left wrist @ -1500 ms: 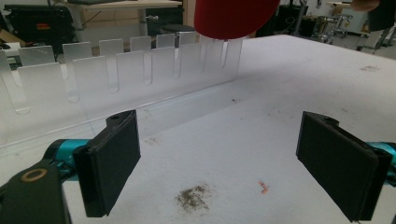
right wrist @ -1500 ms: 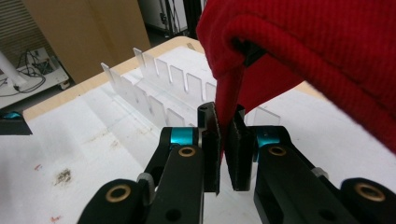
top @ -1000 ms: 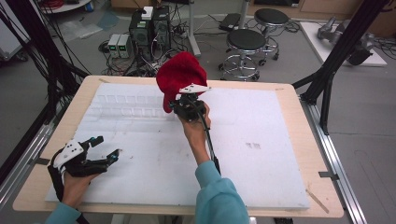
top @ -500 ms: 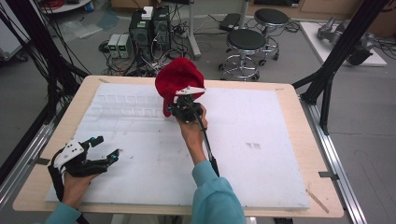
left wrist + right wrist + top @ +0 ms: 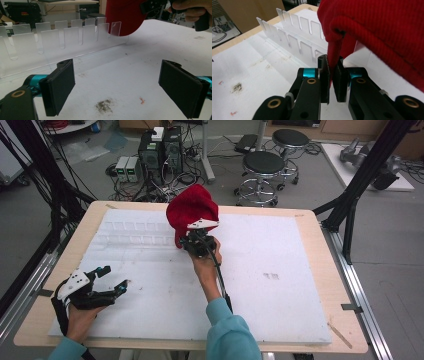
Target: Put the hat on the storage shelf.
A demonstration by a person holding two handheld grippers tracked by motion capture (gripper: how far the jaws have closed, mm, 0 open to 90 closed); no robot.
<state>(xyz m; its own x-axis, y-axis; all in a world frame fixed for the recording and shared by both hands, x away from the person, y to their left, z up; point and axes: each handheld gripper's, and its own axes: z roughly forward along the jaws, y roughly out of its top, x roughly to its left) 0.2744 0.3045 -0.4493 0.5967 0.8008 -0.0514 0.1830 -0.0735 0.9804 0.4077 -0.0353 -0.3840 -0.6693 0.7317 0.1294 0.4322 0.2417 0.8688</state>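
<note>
Step in hand: a red knit cap (image 5: 191,211) is being carried above the far middle of the white board (image 5: 280,270), pinched by the right gripper (image 5: 198,241). In the right gripper view the pads (image 5: 325,75) are seen clamped on a fold of the cap's edge (image 5: 334,53), the rest of the fabric hanging bunched above and to the right. The cap is held clear of the board, just beside the near end of the clear slotted rack (image 5: 132,232); contact with the rack cannot be told.

Next move, as judged: the cap is to be brought over the rack's upright tabs (image 5: 294,40) or set down on the board; a steady pinch is called for until the fabric is supported, since only a thin fold is gripped and slip is possible.

Pose: right forearm stretched forward from the near edge, gripper pointing away and slightly up. The left gripper (image 5: 95,285) is rested low at the near left corner, jaws spread wide with nothing between them, pads (image 5: 60,87) aimed across the board toward the rack
</note>
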